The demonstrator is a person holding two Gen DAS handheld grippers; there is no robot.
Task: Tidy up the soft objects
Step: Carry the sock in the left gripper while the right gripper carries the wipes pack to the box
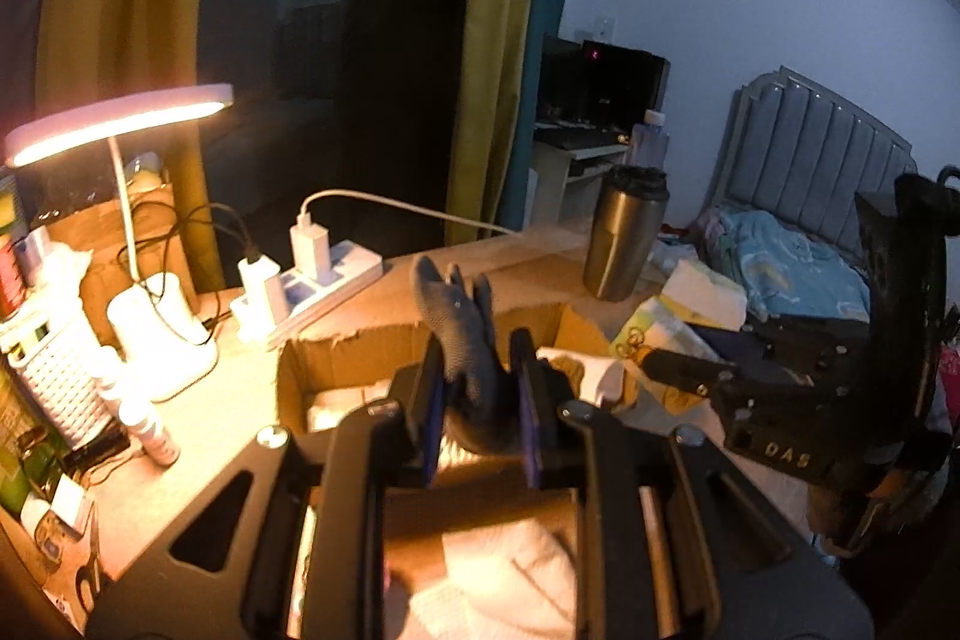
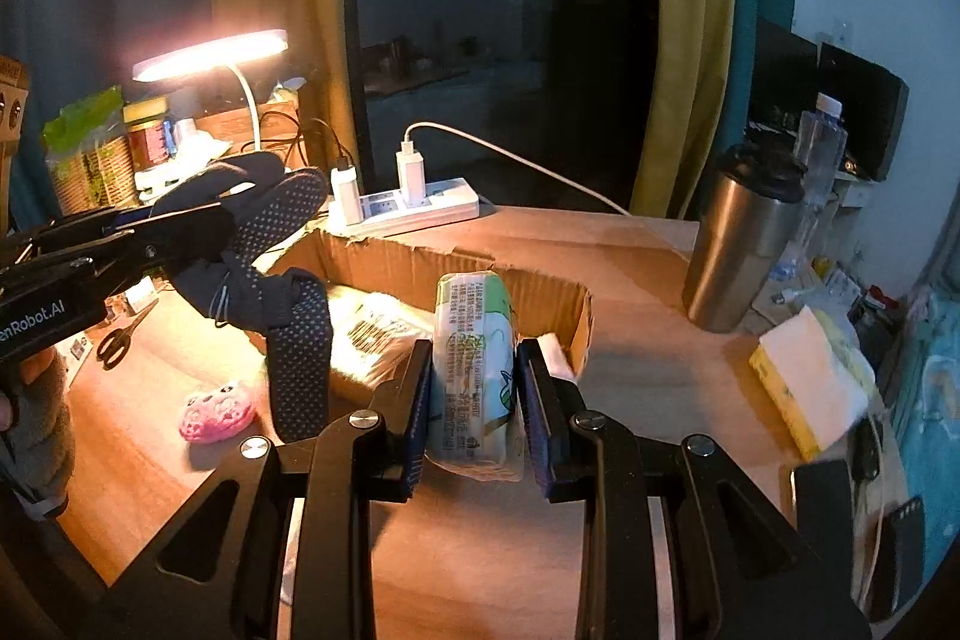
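Observation:
My left gripper (image 1: 480,382) is shut on a dark dotted glove (image 1: 462,334) and holds it above the open cardboard box (image 1: 336,358). The same glove (image 2: 282,274) hangs from the left gripper (image 2: 222,226) in the right wrist view. My right gripper (image 2: 474,382) is shut on a green-and-white tissue pack (image 2: 477,370), held upright at the box's near right corner (image 2: 570,316). White soft packs (image 2: 372,334) lie inside the box. A pink soft toy (image 2: 216,415) lies on the desk left of the box.
A lit desk lamp (image 1: 120,124), a power strip with chargers (image 2: 414,208) and scissors (image 2: 123,334) are left and behind. A steel tumbler (image 2: 744,238), a water bottle (image 2: 819,148) and a white-yellow pack (image 2: 810,388) stand on the right. Jars and boxes crowd the far left.

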